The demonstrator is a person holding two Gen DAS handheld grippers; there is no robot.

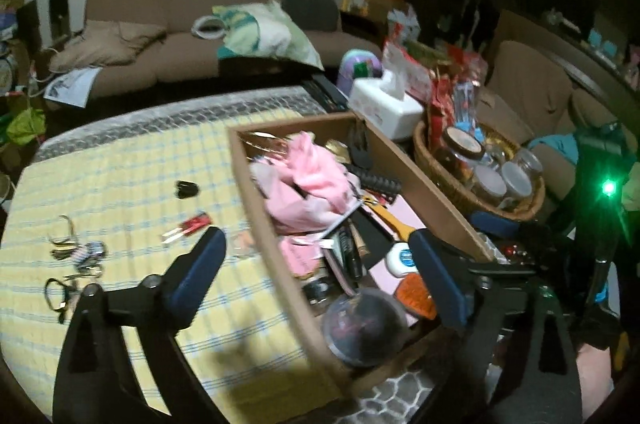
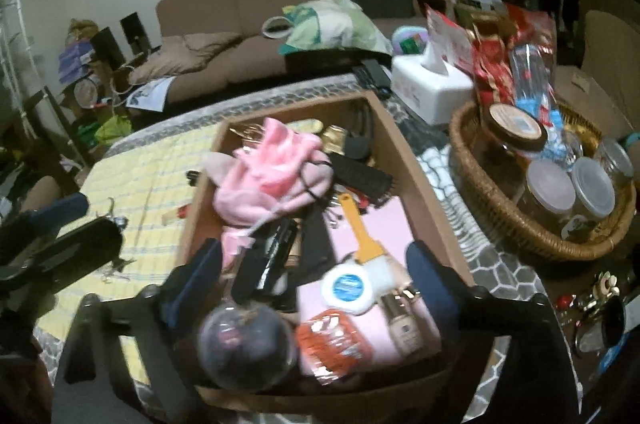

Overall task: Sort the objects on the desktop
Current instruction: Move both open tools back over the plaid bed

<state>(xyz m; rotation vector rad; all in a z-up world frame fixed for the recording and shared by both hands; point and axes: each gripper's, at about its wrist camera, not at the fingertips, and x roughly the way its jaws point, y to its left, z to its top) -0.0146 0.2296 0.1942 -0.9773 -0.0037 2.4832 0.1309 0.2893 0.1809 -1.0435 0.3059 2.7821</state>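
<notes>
Seen through the left wrist camera: left gripper spread wide, blue pads holding nothing, one finger above the yellow checked cloth, the other over the near corner of the cardboard box. On that cloth, left of the box: a small black clip, a red-handled tool, a tangle of keys and rings. Inside the box: crumpled pink cloth, a black brush, a yellow-handled brush, a round white tin with a blue label, an orange piece, a clear dome-lidded container at the near end. Beyond the box, a white tissue box; to its right, a wicker basket with jars and red packets. Seen through the right wrist camera: right gripper likewise wide apart, gripping nothing, both fingers poised above the near end of the box, straddling the dome-lidded container, the orange piece, the white tin and a small beige bottle. Pink cloth heaped at the far left of the box, yellow-handled brush lying on a pink sheet. Left gripper at the left edge, over the checked cloth. Wicker basket to the right, tissue box behind. Much blurred throughout.
</notes>
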